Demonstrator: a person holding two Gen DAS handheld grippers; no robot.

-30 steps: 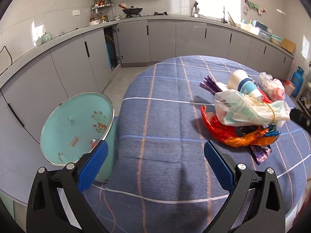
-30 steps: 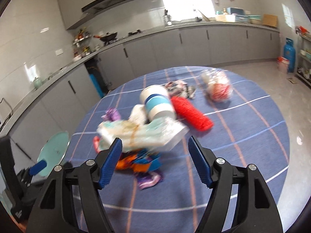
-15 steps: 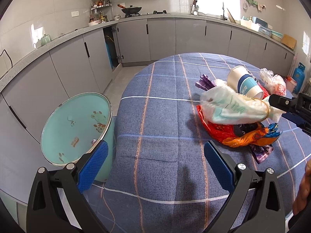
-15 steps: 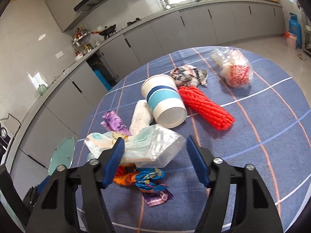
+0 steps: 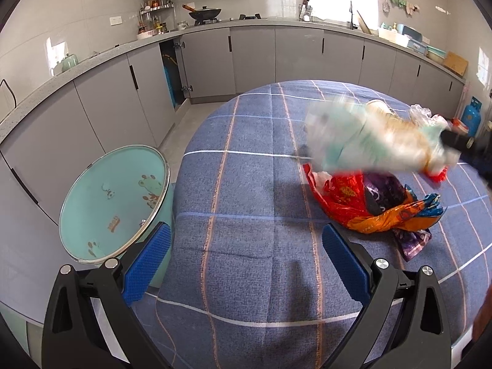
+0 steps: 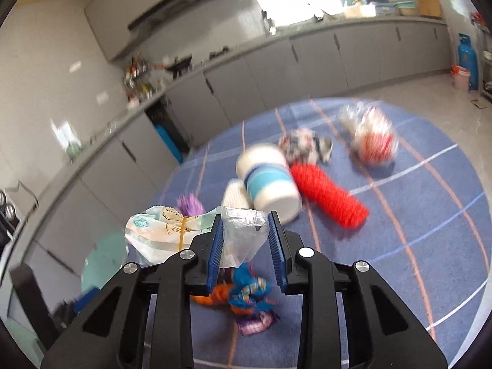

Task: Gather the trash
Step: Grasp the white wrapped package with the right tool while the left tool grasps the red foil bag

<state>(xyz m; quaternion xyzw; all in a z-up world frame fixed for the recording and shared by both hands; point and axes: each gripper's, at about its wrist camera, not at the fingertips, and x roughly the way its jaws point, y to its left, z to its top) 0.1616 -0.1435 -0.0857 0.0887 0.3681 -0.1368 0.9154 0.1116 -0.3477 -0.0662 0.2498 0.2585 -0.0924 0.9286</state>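
Note:
A pale printed plastic bag tied with a yellow band sits between the blue pads of my right gripper, whose jaws are closing and pinching its clear end. In the left wrist view the same bag hangs blurred above a pile of red, orange and purple wrappers. My left gripper stands open and empty over the table's near edge. A mint-green bin with a metal rim stands on the floor to its left.
A blue checked tablecloth covers the round table. On it lie a white and blue paper cup, a red foam net, a clear bag with red contents and a patterned crumpled wrapper. Grey kitchen cabinets run behind.
My right gripper's jaws have narrowed onto the plastic bag's end. The bag has risen off the wrapper pile and swung up and left. The left gripper has stayed put.

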